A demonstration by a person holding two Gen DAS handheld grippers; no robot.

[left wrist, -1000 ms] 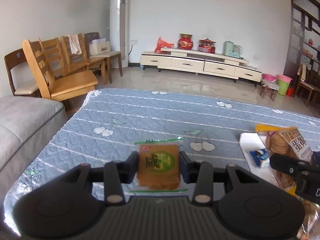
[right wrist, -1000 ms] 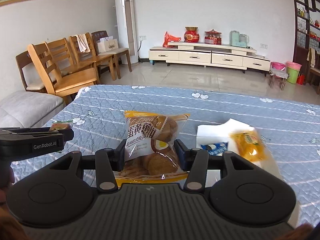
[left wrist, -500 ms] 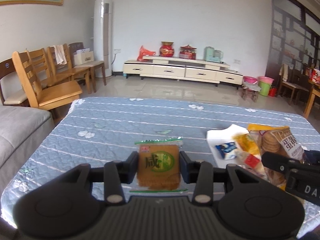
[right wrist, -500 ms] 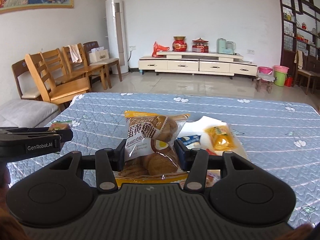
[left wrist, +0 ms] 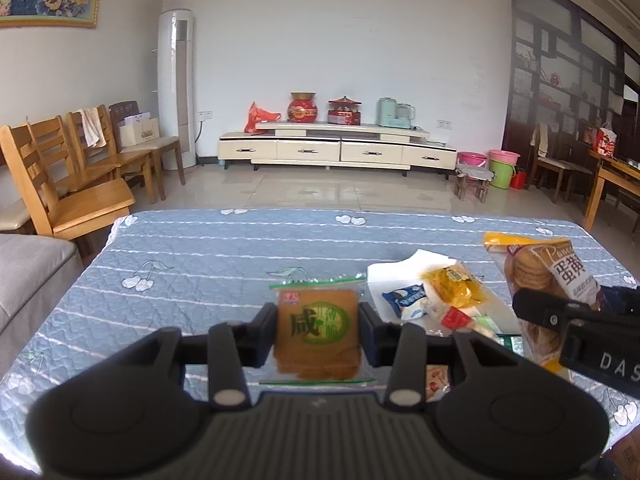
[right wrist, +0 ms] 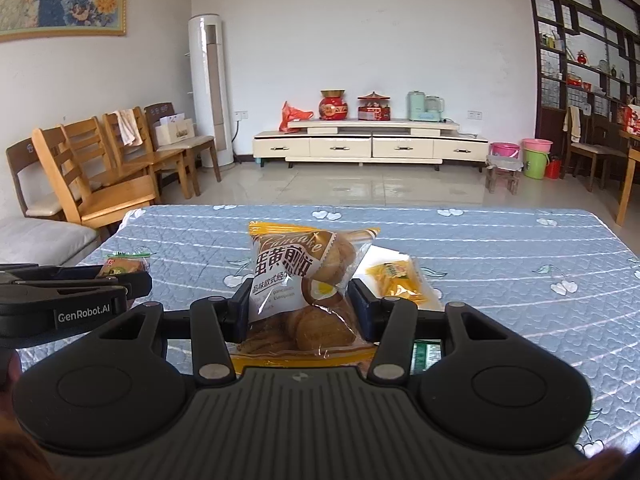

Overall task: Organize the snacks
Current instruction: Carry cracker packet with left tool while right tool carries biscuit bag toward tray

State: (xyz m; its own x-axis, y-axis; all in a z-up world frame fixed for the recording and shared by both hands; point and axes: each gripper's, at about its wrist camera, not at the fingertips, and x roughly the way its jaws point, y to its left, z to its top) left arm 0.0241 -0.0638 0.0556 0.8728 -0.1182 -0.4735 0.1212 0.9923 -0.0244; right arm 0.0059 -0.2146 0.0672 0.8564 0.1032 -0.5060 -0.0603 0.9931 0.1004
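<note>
My left gripper (left wrist: 319,326) is shut on a small brown cracker packet (left wrist: 318,330) with a green logo, held above the blue quilted table (left wrist: 200,264). My right gripper (right wrist: 298,306) is shut on a larger bag of egg-yolk pancakes (right wrist: 304,284), also held above the table. In the left wrist view the pancake bag (left wrist: 540,272) and the right gripper's side show at the right. In the right wrist view the left gripper (right wrist: 128,280) and cracker packet (right wrist: 122,266) show at the left. A white sheet (left wrist: 400,276) on the table carries a yellow packet (left wrist: 454,290), a blue-white packet (left wrist: 408,298) and other small snacks.
Wooden chairs (left wrist: 80,184) and a grey sofa (left wrist: 28,276) stand left of the table. A TV cabinet (left wrist: 336,150) lines the far wall. A green packet (right wrist: 426,354) lies under my right gripper. Another wooden table (left wrist: 612,184) stands at the far right.
Both grippers have pulled back and risen, each keeping its packet. More of the table and the snack pile now show, and the views look more level into the room.
</note>
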